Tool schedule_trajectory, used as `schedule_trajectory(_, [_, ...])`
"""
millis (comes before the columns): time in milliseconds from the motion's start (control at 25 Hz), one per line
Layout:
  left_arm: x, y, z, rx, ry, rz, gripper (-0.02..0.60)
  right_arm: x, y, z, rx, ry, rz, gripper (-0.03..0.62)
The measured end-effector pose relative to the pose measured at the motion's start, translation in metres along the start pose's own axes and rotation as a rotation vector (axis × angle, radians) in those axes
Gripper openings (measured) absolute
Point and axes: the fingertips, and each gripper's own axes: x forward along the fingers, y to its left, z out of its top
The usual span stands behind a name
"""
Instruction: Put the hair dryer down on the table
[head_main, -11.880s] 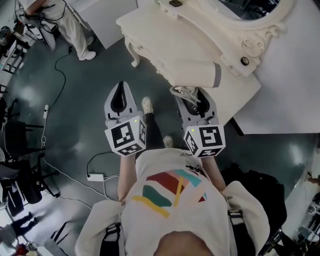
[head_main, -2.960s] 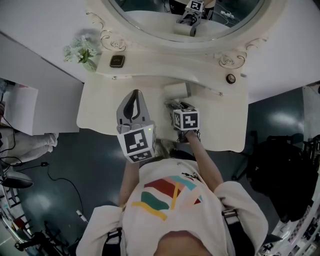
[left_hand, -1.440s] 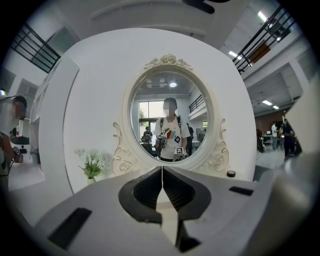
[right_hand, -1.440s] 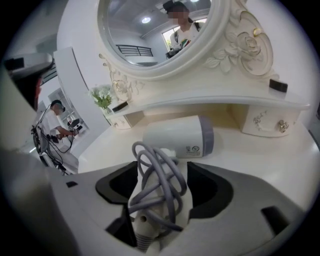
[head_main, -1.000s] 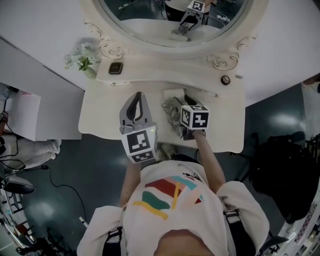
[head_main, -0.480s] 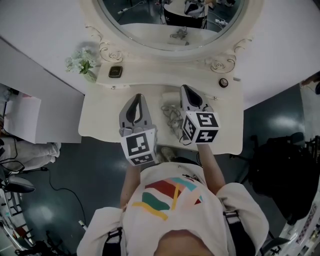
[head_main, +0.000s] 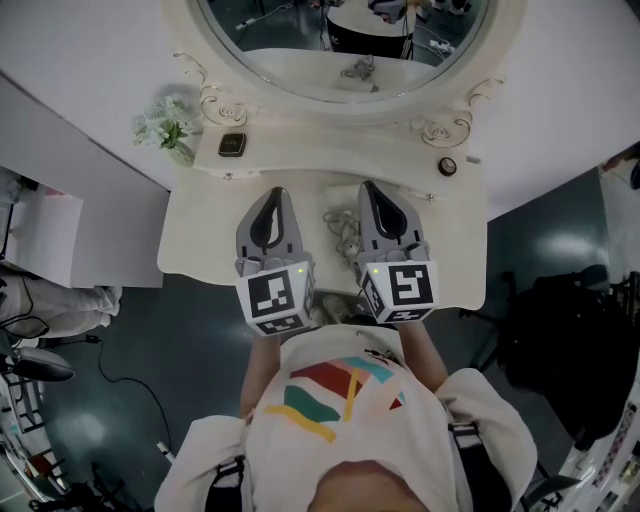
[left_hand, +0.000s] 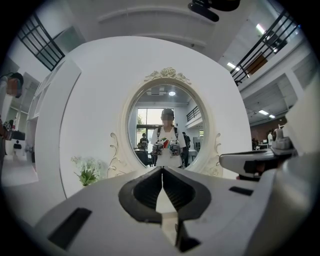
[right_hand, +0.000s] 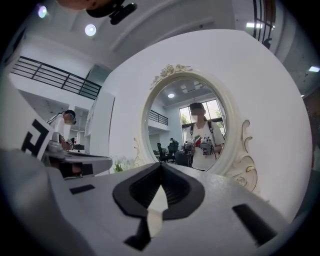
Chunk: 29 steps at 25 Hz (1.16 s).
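hair dryer (head_main: 342, 197) lying on white dressing table (head_main: 200, 255), pale body toward back, tangled cord (head_main: 346, 238) toward front edge. sits between two grippers; right one overlaps its right side in head view. left gripper (head_main: 275, 191): jaws pressed together, nothing between them, above table left of dryer. right gripper (head_main: 366, 186): jaws pressed together too, empty. both point level at oval mirror (head_main: 300, 75). flowers (head_main: 165, 125) at back left of table, small dark item (head_main: 232, 144) beside them.
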Motion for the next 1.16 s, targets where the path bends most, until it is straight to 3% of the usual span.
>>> schedule_trajectory(1160, [-0.006,0.002,0.003,0.008,-0.013,0.003,0.006,-0.002,0.007,-0.015,0.029,0.048,0.026,0.0])
